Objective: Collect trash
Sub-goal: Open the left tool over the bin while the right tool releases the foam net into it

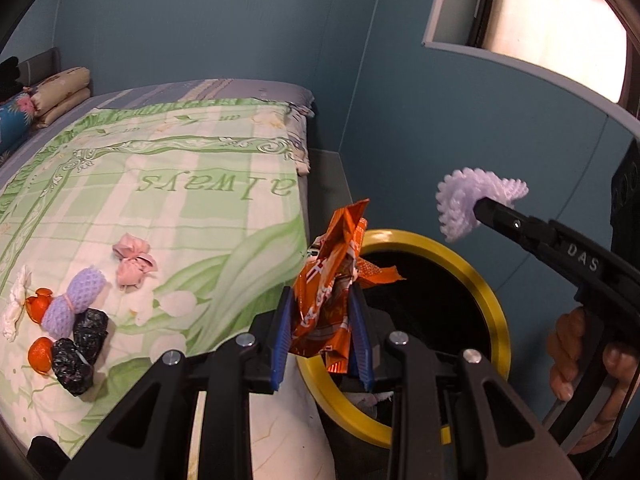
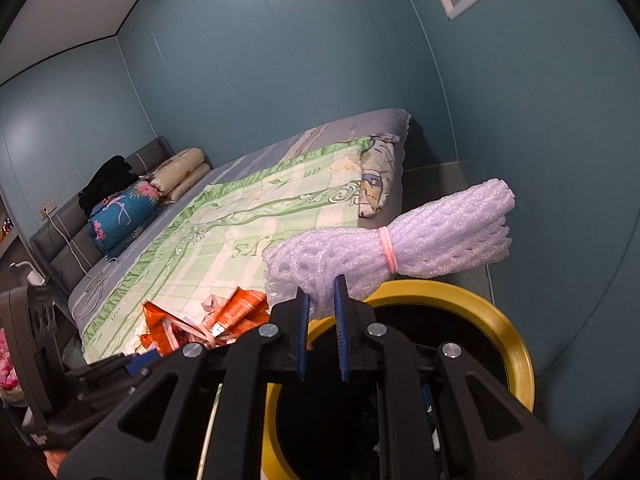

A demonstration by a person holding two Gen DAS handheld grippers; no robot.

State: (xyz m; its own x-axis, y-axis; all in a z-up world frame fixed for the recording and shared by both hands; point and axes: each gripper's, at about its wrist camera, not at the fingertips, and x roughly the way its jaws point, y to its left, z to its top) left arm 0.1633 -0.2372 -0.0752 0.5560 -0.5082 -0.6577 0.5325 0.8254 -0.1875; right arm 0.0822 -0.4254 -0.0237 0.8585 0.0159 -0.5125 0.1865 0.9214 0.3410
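The left gripper has its blue fingers pinching a crumpled orange snack wrapper, standing upright. The round black bin with a yellow rim opens right behind it, at 1 o'clock. Farther off, the right gripper squeezes a purple foam net roll, lying sideways over the bin. More trash waits on the green bed cover.

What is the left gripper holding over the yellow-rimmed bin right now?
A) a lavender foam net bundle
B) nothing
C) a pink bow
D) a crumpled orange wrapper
D: in the left wrist view the left gripper has its blue pads clamped on the crumpled orange wrapper at the edge of the yellow-rimmed bin; the lavender foam net bundle is in the right gripper.
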